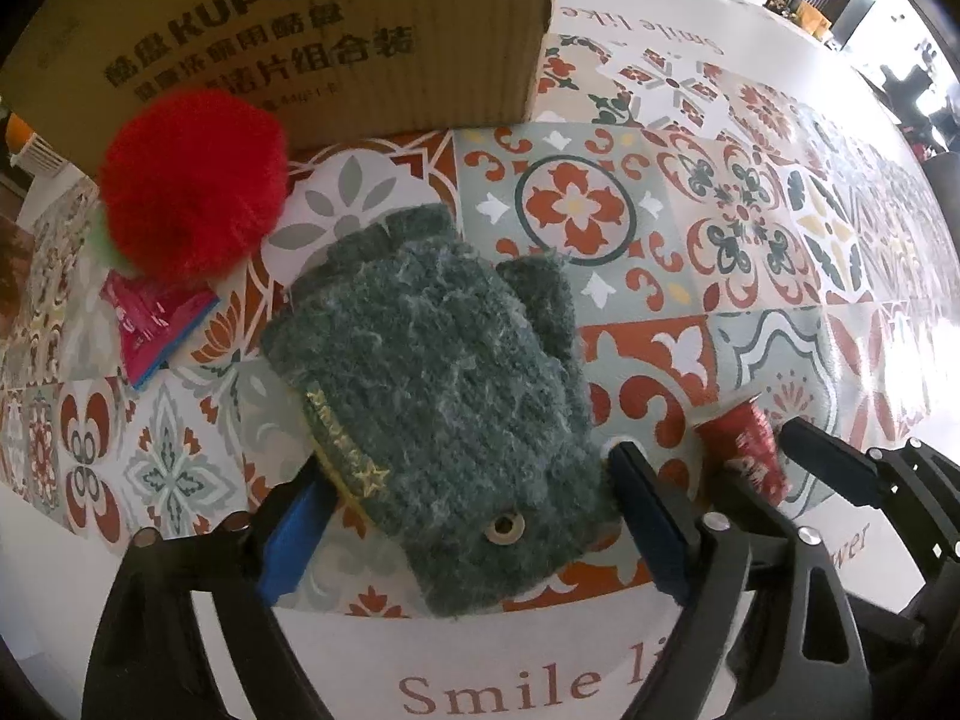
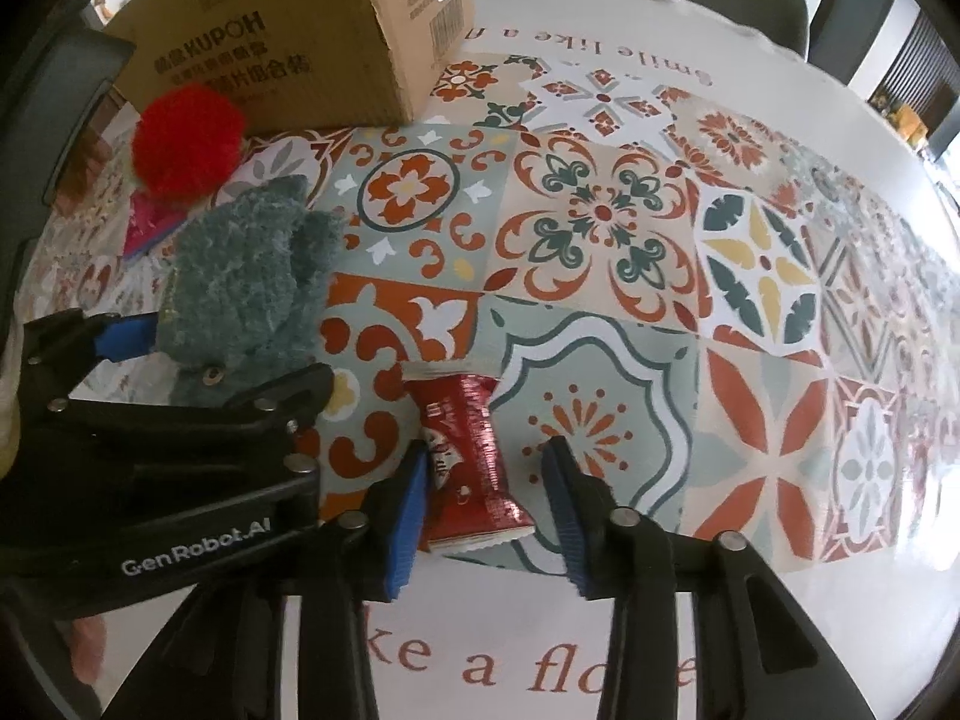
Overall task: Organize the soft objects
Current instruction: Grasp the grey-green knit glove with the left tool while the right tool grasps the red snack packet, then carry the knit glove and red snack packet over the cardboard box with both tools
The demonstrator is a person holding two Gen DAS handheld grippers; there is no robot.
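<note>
The left claw (image 1: 474, 516) stands open around the lower end of the green glove (image 1: 444, 372); its pads seem not to press yet. Ahead of it are a red pompom (image 1: 192, 186) and a cardboard box (image 1: 336, 30). The right claw (image 2: 486, 510) is open around a red packet (image 2: 474, 468), left pad touching. Ahead and right of it, the tiled surface (image 2: 750, 312) is free until its far edge.

Green knit glove (image 1: 444, 372) flat on tablecloth; red pompom (image 1: 192, 180) beside box.
</note>
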